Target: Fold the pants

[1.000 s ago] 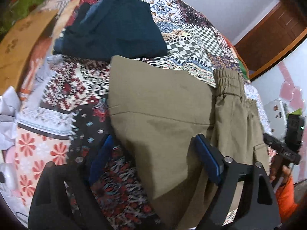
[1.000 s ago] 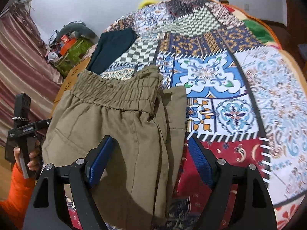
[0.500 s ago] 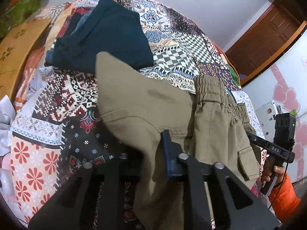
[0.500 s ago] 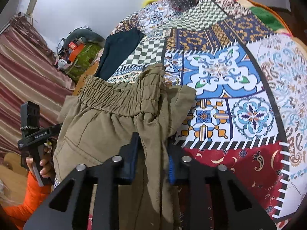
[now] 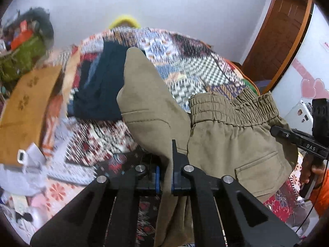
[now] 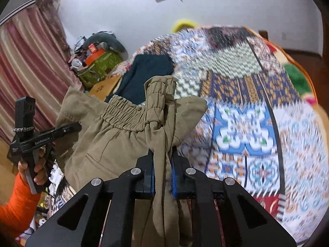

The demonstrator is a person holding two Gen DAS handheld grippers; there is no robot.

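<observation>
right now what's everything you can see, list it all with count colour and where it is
pants: one, khaki, lifted off the bed, pinched at two spots
dark garment: one, navy, folded on the far side of the bed behind the pants
bedspread: one, multicolour patchwork, covering the bed
curtain: one, pink striped, left of the bed
green bag: one, green, with clutter on it, by the wall near the curtain
door: one, brown wood, right of the bed
yellow thing: one, beyond the bed's far edge, unclear what
left tool: black with blue pads, shut on the pants leg
right tool: black with blue pads, shut on the pants near the waistband
sleeve: orange, behind the left tool
</observation>
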